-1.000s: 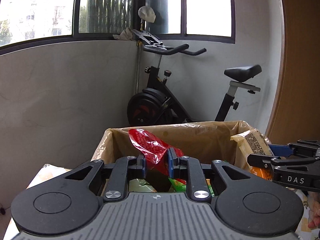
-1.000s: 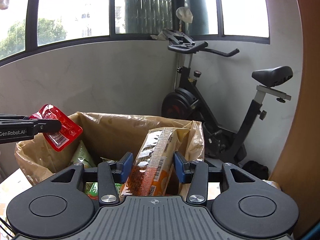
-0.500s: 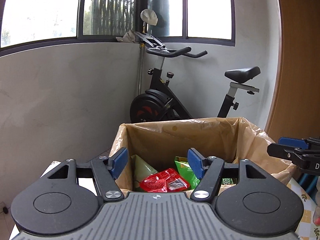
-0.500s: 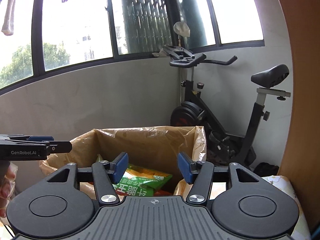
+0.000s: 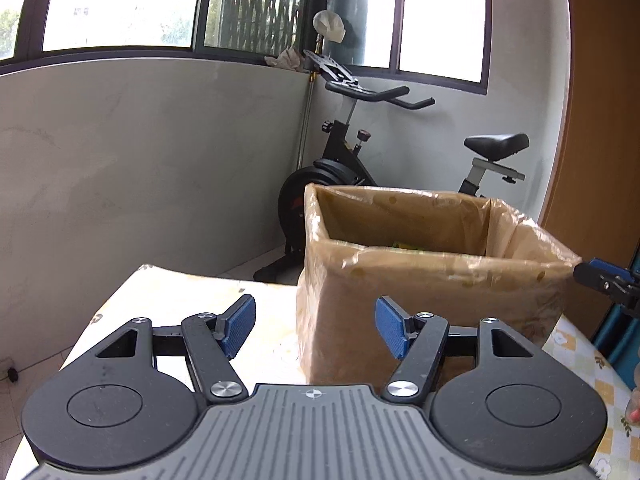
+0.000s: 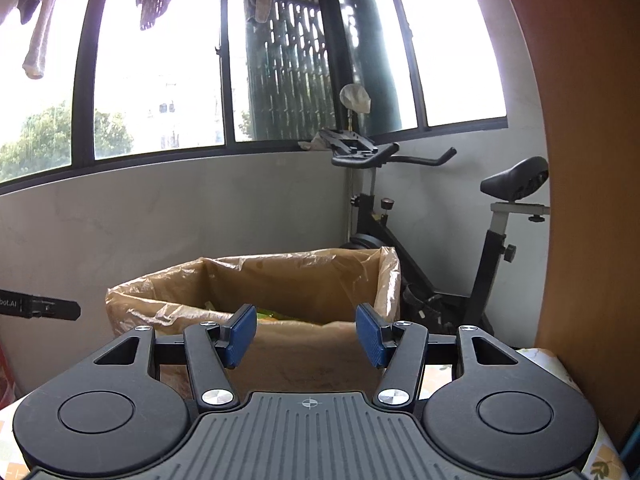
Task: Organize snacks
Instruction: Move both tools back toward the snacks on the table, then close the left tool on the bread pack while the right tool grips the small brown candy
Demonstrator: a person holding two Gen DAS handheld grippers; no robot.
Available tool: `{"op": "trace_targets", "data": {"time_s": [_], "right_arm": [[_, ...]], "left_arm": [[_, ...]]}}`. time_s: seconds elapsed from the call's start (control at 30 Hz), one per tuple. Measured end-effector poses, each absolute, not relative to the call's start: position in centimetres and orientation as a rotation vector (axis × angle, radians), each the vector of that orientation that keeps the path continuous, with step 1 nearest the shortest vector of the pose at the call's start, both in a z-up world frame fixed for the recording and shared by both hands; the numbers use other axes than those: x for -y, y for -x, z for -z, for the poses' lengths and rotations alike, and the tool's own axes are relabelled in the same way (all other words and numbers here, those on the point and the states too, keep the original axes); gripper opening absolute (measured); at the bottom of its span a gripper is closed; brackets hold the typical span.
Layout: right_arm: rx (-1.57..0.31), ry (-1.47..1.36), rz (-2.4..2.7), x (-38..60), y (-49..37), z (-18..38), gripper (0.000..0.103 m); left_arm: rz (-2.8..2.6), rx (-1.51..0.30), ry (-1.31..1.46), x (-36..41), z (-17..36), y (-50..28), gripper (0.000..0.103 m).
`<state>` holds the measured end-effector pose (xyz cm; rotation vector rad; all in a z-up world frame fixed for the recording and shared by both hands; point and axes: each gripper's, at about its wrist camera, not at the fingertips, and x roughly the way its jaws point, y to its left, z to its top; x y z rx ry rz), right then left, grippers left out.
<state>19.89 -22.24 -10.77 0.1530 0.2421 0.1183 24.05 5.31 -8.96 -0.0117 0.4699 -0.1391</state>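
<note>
Both jaws spread, empty. Lined cardboard box [image 5: 420, 280] at 1 o'clock of left gripper [image 5: 315, 330], dead 12 of right gripper [image 6: 306, 334]; right nearer.

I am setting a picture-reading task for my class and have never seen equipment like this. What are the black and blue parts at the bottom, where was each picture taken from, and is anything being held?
Each picture comes from a camera fixed on a hand-held gripper, looking forward along its two fingers. One shows the left gripper, the other the right gripper. The blue pads are the fingertips. Both grippers are open and hold nothing. Ahead stands a cardboard box lined with clear plastic, on a table with a patterned cloth. Only a sliver of snack packets shows inside. Behind it is an exercise bike below the windows.
</note>
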Motion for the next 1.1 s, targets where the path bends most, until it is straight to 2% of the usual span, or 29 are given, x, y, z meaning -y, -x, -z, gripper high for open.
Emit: {"op": "trace_targets", "data": {"time_s": [0.17,0.5,0.57,0.67,1.1], "right_arm": [[-0.288,-0.185,-0.095,21.7,-18.9,13.8,0.052],[-0.476,-0.212,-0.095,19.9,-17.7,21.6,0.052],[-0.503,-0.209,-0.093,19.5,-17.6,22.8,0.052],[-0.531,-0.205,-0.097,19.0,-17.3,24.3,0.052],[-0.556,-0.22,-0.122,19.2,-17.7,24.9,0.052]], "left_arm": [[0.155,-0.563,0.028,-4.7,12.9,-23.6,0.075],[0.161,-0.786,0.046,-2.2,20.9,-24.1,0.076],[0.147,-0.808,0.037,-2.1,21.8,-24.2,0.078],[0.138,-0.819,0.067,-2.1,22.5,-24.6,0.088],[0.125,-0.826,0.019,0.2,24.7,-25.8,0.086]]}}
